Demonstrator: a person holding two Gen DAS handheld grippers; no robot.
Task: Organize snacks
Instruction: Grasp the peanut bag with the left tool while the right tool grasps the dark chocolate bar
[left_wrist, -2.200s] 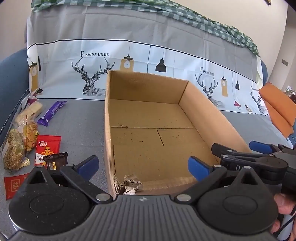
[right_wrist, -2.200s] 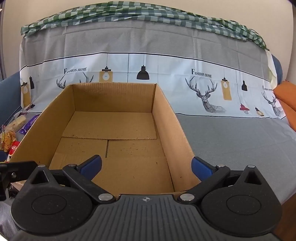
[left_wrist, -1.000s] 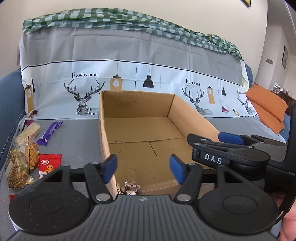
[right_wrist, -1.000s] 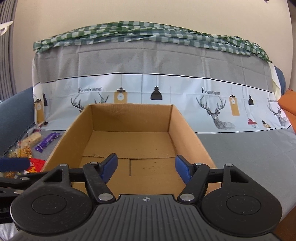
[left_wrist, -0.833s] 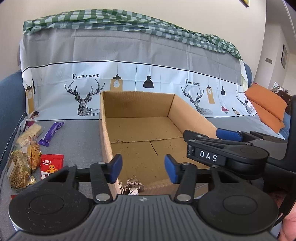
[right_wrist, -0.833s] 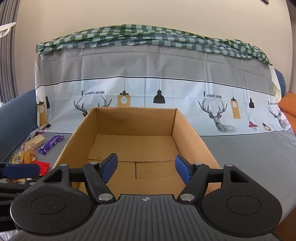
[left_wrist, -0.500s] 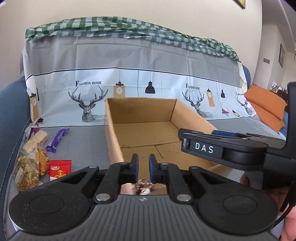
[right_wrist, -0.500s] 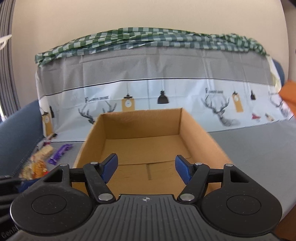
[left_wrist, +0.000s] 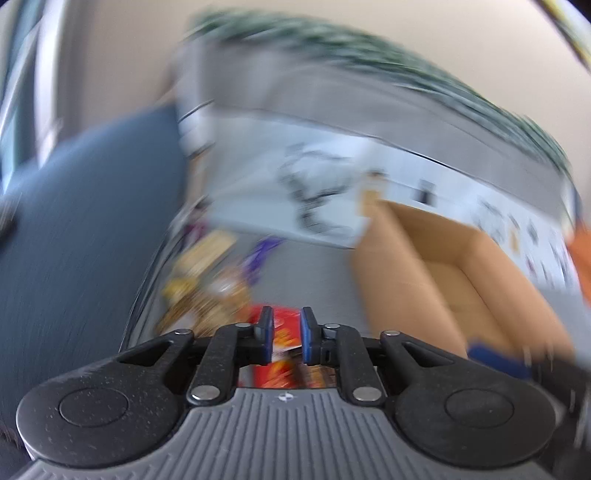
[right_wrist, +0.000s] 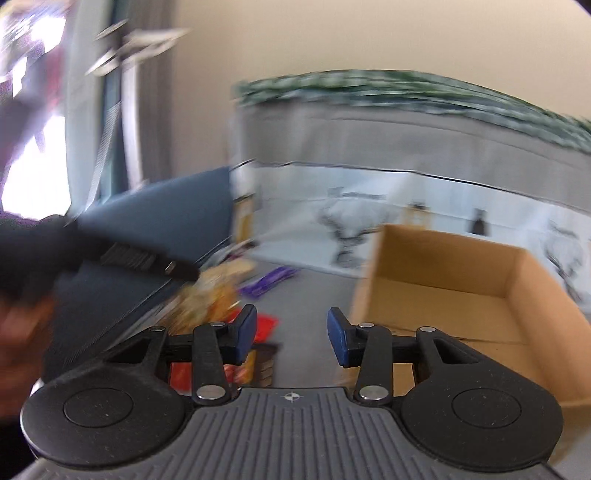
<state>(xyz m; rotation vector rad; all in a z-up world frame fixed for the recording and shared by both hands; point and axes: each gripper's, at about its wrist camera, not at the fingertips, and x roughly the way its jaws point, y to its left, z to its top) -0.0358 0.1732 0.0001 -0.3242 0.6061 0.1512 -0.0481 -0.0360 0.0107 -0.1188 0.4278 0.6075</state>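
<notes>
Both views are motion-blurred. An open, empty cardboard box (left_wrist: 461, 273) sits on the grey cloth at the right; it also shows in the right wrist view (right_wrist: 461, 291). Snacks lie left of it: a red packet (left_wrist: 284, 332), yellow-brown bags (left_wrist: 207, 288) and a purple bar (left_wrist: 262, 254). My left gripper (left_wrist: 286, 338) is nearly shut and empty, held above the red packet. My right gripper (right_wrist: 291, 338) is open and empty, over the cloth between the snacks (right_wrist: 214, 291) and the box. The left gripper's body (right_wrist: 55, 254) shows at the left of the right wrist view.
A blue sofa arm (left_wrist: 85, 229) borders the snacks on the left. A deer-print cloth (right_wrist: 369, 206) covers the sofa back behind the box. An orange cushion (left_wrist: 581, 258) is at the far right.
Both grippers have swung fast to the left, from facing the box to facing the snack pile. The left jaws closed from wide open to nearly shut; the right jaws narrowed somewhat.
</notes>
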